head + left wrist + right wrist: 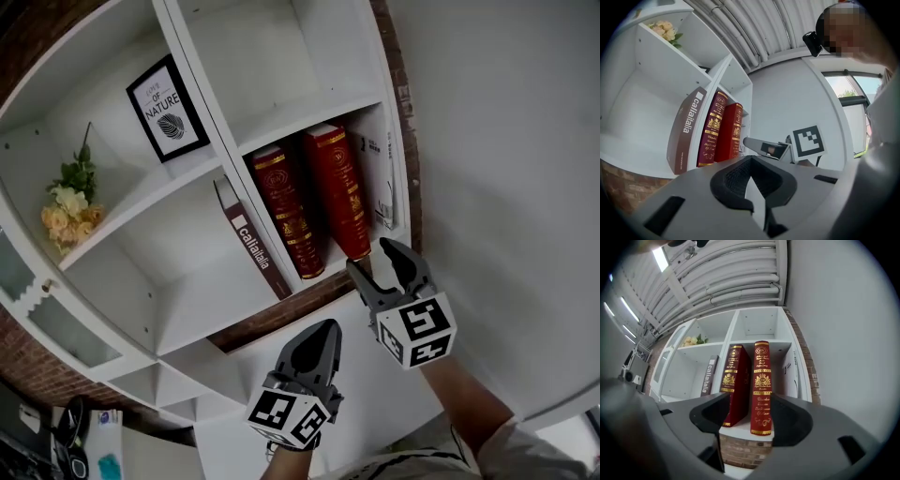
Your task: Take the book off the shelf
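Observation:
Two dark red books with gold print stand in the white shelf's (220,131) right compartment. The right-hand red book (339,192) (761,385) juts a little past the shelf's front edge. My right gripper (370,255) (752,414) is open, its jaws on either side of that book's lower spine and clear of it. The left red book (286,211) (733,380) leans beside it. My left gripper (319,337) (751,180) hangs lower and to the left, below the shelf, shut and holding nothing.
A brown book (251,239) leans against the divider left of the red ones. White booklets (382,178) stand at the compartment's right wall. A framed print (169,108) and flowers (67,202) fill other compartments. A brick strip (281,319) runs under the shelf; a white wall is at right.

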